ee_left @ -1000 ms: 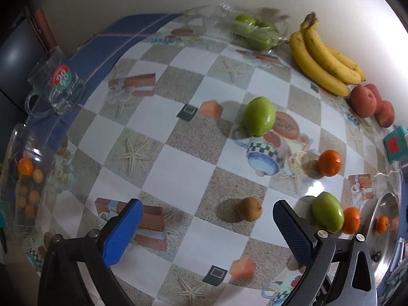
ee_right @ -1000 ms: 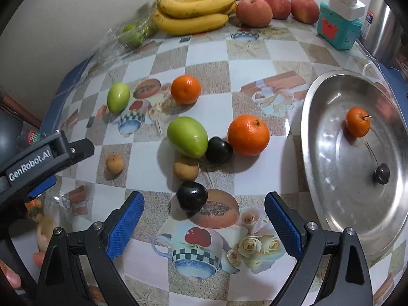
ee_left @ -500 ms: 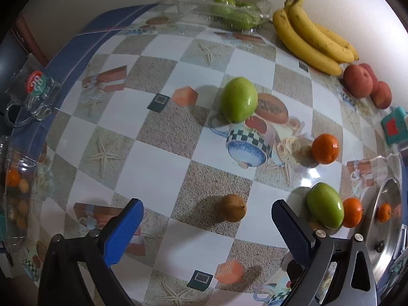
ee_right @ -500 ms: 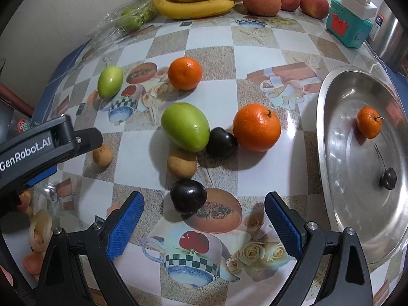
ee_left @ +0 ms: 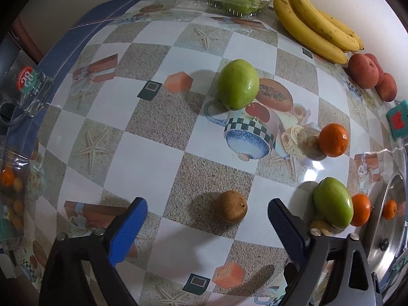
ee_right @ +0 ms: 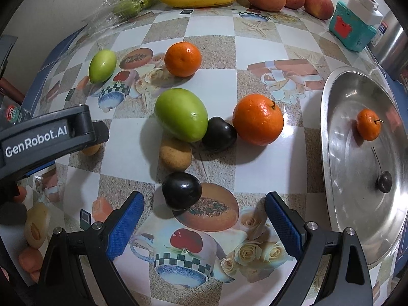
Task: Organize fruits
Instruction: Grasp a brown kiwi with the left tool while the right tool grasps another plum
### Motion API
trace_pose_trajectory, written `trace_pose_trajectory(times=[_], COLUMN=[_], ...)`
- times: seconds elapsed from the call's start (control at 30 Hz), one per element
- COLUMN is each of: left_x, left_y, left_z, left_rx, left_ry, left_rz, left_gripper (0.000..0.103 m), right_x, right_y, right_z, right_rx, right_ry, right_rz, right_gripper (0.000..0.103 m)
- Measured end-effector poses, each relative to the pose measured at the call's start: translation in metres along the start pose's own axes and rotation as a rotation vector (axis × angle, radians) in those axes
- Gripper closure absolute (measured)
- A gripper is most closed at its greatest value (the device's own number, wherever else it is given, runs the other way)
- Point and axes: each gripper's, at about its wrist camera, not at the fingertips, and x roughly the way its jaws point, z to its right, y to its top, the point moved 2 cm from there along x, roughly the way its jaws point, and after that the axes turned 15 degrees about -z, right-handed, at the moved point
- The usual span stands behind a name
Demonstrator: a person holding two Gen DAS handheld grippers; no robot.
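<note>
My left gripper (ee_left: 206,204) points down at the checked tablecloth. Its jaws are closing, with a small brown fruit (ee_left: 230,206) between the blue pads (ee_left: 127,229), which do not touch it. My right gripper (ee_right: 204,197) is open over a dark plum (ee_right: 181,190), which lies just ahead of its fingertips. Behind that plum cluster a brown fruit (ee_right: 175,154), a green fruit (ee_right: 181,114), a second plum (ee_right: 219,134) and an orange (ee_right: 257,119). The steel tray (ee_right: 329,153) at the right holds a small orange (ee_right: 368,125) and a cherry (ee_right: 384,182).
Bananas (ee_left: 316,33), red peaches (ee_left: 362,70) and a clear box of green fruit (ee_left: 229,0) line the back wall. Another green fruit (ee_left: 238,88) and an orange (ee_left: 333,140) lie mid-table. A glass mug (ee_left: 28,89) stands at the left edge and a teal toy (ee_right: 352,28) at the back right.
Both grippers have sunk toward the table, so the fruit looks larger. The left jaws have narrowed slightly around the brown fruit. No fruit has moved.
</note>
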Motion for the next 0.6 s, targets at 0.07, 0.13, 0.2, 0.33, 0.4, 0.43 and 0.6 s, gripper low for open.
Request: trace_pose_trajectory(times=[0.07, 0.13, 0.2, 0.33, 0.4, 0.43, 0.6], left_x=[0.002, 0.004, 0.005, 0.005, 0.006, 0.007, 0.006], left_y=[-0.001, -0.001, -0.002, -0.002, -0.002, -0.002, -0.002], left_z=[-0.001, -0.002, -0.002, 0.001, 0.002, 0.002, 0.0], left_rx=[-0.006, -0.007, -0.003, -0.002, -0.005, -0.006, -0.008], left_ry=[-0.005, -0.011, -0.015, -0.034, -0.042, -0.045, -0.065], left_rz=[-0.007, -0.009, -0.008, -0.017, -0.02, -0.021, -0.021], left_gripper=[0.01, 0.015, 0.018, 0.029, 0.035, 0.043, 0.062], right_x=[-0.001, -0.002, -0.008, -0.015, -0.015, -0.016, -0.015], right_y=[-0.001, -0.002, -0.003, -0.004, -0.004, -0.004, -0.005], right_z=[-0.001, -0.002, -0.002, -0.003, -0.003, -0.003, -0.003], right_rx=[0.002, 0.001, -0.001, -0.016, -0.017, -0.017, -0.028], right_ry=[-0.004, -0.003, 0.009, 0.006, 0.009, 0.013, 0.026], right_rz=[0.007, 0.013, 0.024, 0.034, 0.033, 0.033, 0.03], right_gripper=[0.008, 0.008, 0.008, 0.023, 0.027, 0.032, 0.05])
